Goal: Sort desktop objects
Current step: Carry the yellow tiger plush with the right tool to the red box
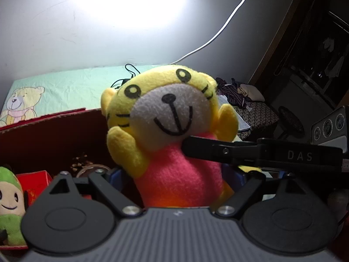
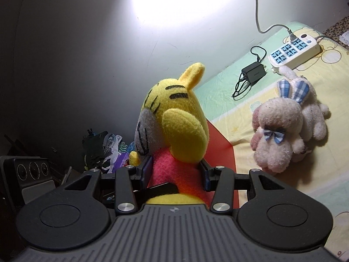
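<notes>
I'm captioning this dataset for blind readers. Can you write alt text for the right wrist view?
The right hand-held gripper clamps the red body of a yellow tiger plush, seen side-on. To its right, a white bunny plush, a black charger and a white power strip lie on a pastel sheet.

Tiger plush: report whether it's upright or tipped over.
Upright. The tiger plush is held off the surface, head above its pink body, gripped at the body by the left claw and right claw.

Three plush toys are counted: one yellow tiger (image 1: 165,118), one green-capped doll (image 1: 9,198), one white rabbit (image 2: 288,128). One power strip (image 2: 294,50), one black charger (image 2: 253,72) and one red box (image 1: 43,131) are seen.
</notes>
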